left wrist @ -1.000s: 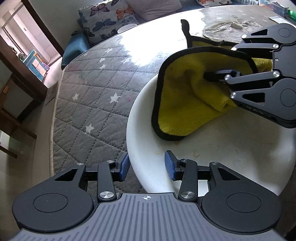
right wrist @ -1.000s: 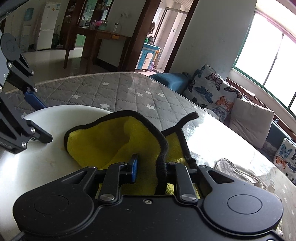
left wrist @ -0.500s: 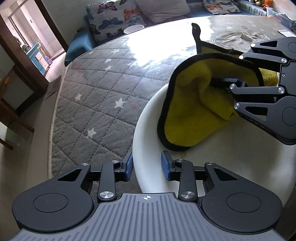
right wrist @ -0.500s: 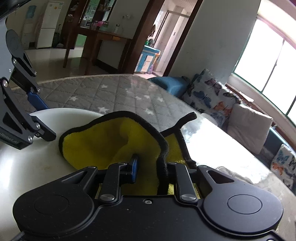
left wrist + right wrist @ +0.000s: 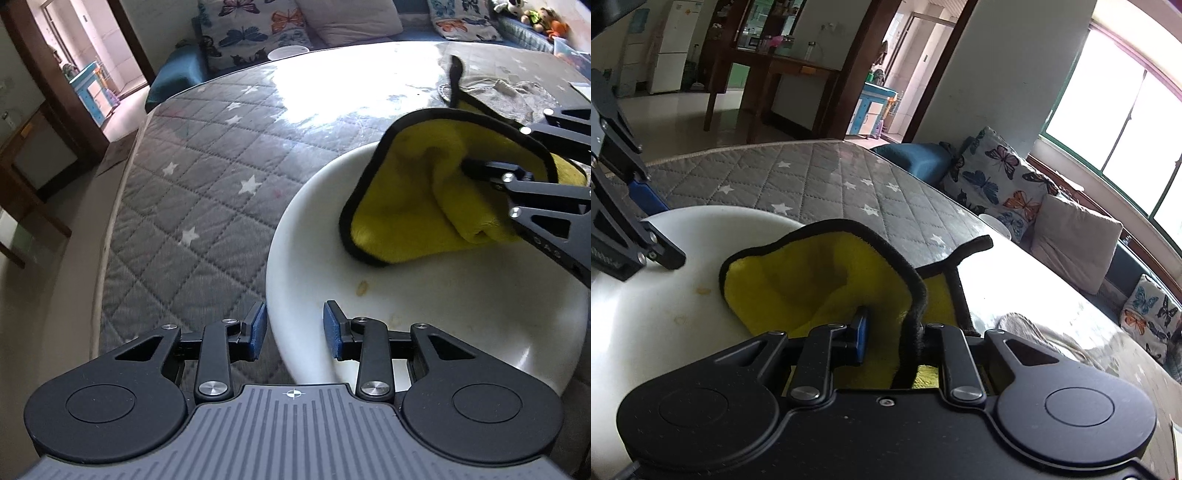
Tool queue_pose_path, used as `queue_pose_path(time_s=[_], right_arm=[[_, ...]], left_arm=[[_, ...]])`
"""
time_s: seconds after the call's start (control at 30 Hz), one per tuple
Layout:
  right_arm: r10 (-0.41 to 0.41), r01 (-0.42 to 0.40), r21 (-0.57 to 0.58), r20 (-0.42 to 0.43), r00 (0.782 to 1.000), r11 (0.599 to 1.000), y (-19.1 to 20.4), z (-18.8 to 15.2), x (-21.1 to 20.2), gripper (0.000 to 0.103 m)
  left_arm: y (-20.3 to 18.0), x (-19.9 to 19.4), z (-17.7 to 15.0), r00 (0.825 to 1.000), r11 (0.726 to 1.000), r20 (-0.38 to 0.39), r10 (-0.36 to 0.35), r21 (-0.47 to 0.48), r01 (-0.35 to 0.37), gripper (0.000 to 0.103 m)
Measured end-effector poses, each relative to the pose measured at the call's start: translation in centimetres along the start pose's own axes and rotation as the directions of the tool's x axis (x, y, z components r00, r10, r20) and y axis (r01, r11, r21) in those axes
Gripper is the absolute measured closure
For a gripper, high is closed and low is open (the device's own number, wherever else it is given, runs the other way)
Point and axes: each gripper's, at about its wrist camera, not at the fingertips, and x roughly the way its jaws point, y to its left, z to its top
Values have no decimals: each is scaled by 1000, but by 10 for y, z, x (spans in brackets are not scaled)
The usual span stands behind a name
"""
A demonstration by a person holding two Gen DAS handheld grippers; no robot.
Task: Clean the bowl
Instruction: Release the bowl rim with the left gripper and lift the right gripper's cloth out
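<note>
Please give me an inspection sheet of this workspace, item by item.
Surface: grey star-quilted cover, glossy in the light.
Job's things: white bowl with a brownish speck inside; yellow cloth lying in it.
Clutter: crumpled pale cloth; small white dish at the far edge.
Grippers: left gripper open astride the bowl's rim, its jaws have just been opening; right gripper shut on the yellow cloth.
Cables: nothing seen.
Surroundings: butterfly cushions, fridge.
</note>
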Motion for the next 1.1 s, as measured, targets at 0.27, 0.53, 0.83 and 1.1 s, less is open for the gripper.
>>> queue_pose_path(time_s=[0.27,0.53,0.83,1.1], right_arm=[[-9,10,47,-6,1000,999,1,-16,-24,82],[-8,7,99,7,1000,995,0,-28,-49,82],[15,-17,130,18,1000,991,1,-32,-55,82],[-10,5,151,27,1000,989,-10,-28,-49,82]], left_arm=[[-5,-15,-17,999,996,-17,-29,-79,27,67],[-3,-25,-22,999,979,-17,-33,-204,29,73],[7,-18,-4,1000,969,26,-9,-245,15,80],[19,9,27,999,968,34,-8,-251,17,81]])
